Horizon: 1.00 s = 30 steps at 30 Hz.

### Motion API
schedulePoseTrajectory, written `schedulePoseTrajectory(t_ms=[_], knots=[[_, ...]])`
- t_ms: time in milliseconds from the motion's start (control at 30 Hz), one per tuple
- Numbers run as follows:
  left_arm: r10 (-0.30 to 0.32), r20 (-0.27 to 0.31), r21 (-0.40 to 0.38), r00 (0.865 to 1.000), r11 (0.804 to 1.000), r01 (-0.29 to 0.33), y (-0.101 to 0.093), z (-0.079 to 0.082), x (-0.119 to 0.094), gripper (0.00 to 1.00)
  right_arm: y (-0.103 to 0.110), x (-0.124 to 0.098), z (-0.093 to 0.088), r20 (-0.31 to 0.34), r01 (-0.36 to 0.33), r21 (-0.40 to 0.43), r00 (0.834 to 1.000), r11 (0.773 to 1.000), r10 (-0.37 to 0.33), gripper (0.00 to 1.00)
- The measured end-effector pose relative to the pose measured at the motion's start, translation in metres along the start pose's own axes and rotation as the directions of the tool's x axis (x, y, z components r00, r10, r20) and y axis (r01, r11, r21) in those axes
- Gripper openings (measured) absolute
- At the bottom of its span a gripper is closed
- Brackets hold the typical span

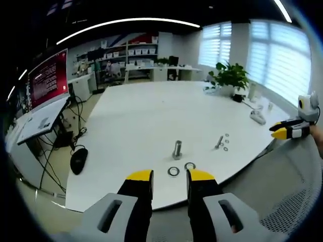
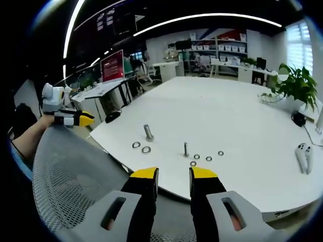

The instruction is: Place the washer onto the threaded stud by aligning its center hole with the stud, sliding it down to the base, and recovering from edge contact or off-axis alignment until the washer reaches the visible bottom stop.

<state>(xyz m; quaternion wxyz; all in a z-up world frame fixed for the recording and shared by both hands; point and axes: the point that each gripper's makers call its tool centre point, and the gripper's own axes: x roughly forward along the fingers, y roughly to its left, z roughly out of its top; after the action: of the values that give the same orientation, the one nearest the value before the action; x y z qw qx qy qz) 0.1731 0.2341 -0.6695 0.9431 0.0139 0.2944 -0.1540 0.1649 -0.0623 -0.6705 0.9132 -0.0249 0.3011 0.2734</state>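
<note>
A large threaded stud [image 1: 177, 149] stands upright on the white table [image 1: 136, 116], with two big washers [image 1: 173, 171] lying flat just in front of it. My left gripper [image 1: 170, 176] hovers open over the table's near edge, short of the washers, holding nothing. In the right gripper view the same stud [image 2: 148, 132] and its washers [image 2: 146, 149] sit left of centre. My right gripper [image 2: 174, 174] is open and empty above the table edge. The left gripper [image 2: 75, 118] appears far left in a hand; the right gripper [image 1: 290, 130] appears far right.
A thinner bolt [image 2: 185, 148] stands upright among several small washers [image 2: 208, 159]. A grey mesh chair back [image 2: 65, 181] lies below both grippers. A white controller [image 2: 303, 156] and a potted plant [image 2: 298, 83] sit on the far side. A monitor [image 1: 48, 78] stands left.
</note>
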Motion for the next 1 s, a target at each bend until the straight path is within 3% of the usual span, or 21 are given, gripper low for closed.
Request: schedulePoseTrajectory(t_ms=[1000], knots=[[-0.003,-0.01,-0.013,1.0,1.0,0.003,-0.0001,-0.0011,0.0004,0.22,0.0002,0.0005,-0.0017,-0.015,-0.006,-0.008,1.0,1.0,0.006,0.26]])
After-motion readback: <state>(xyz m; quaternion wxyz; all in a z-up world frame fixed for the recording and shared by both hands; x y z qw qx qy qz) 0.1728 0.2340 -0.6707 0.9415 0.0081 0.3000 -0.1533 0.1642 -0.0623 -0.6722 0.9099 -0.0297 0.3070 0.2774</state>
